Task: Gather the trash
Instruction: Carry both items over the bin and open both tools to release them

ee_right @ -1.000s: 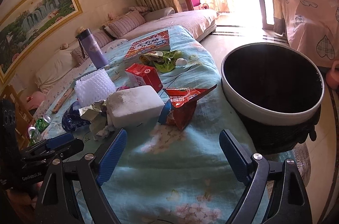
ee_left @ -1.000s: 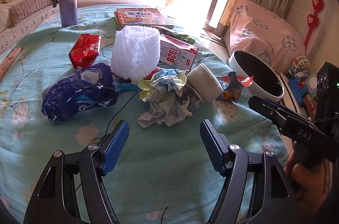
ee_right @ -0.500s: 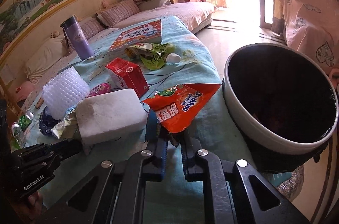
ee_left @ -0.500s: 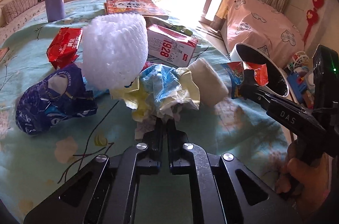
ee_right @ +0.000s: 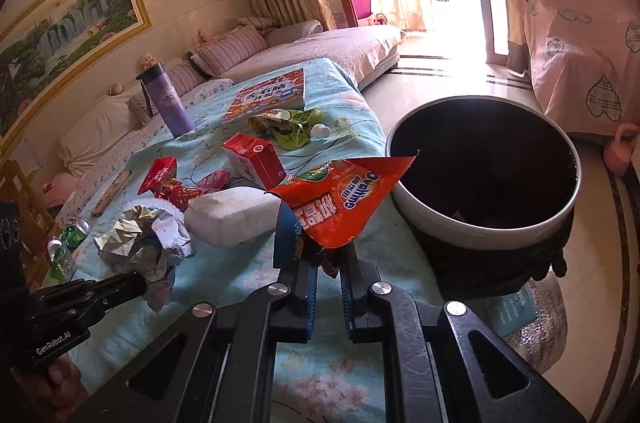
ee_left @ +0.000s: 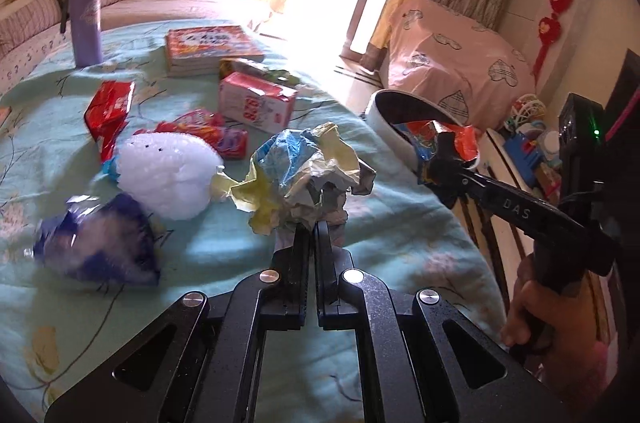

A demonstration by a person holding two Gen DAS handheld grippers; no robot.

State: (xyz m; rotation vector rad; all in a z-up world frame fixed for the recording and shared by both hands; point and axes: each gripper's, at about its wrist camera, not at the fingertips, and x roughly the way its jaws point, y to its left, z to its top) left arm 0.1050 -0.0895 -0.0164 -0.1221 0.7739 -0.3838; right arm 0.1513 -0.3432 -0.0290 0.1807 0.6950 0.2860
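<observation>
My left gripper [ee_left: 314,229] is shut on a crumpled wad of blue, yellow and white paper [ee_left: 304,175] and holds it above the teal tablecloth [ee_left: 224,255]. My right gripper [ee_right: 328,259] is shut on an orange Ovaltine wrapper [ee_right: 340,195] and holds it just left of the round black bin with a white rim [ee_right: 484,191]. The bin also shows in the left wrist view [ee_left: 384,111], with the right gripper [ee_left: 442,159] and wrapper [ee_left: 464,139] at its rim. The paper wad shows in the right wrist view [ee_right: 140,243] on the left gripper [ee_right: 138,285].
On the table lie a white foam net [ee_left: 168,175], a blue bag [ee_left: 100,243], red wrappers [ee_left: 110,111], a red-and-white carton [ee_left: 256,101], a white block [ee_right: 232,215], green wrappers [ee_right: 288,125], a book [ee_left: 208,45] and a purple flask [ee_left: 86,19].
Both grippers shut on their trash and lifted it. The left raised the paper wad off the table; the right carried the wrapper toward the bin. The foam net has tipped over.
</observation>
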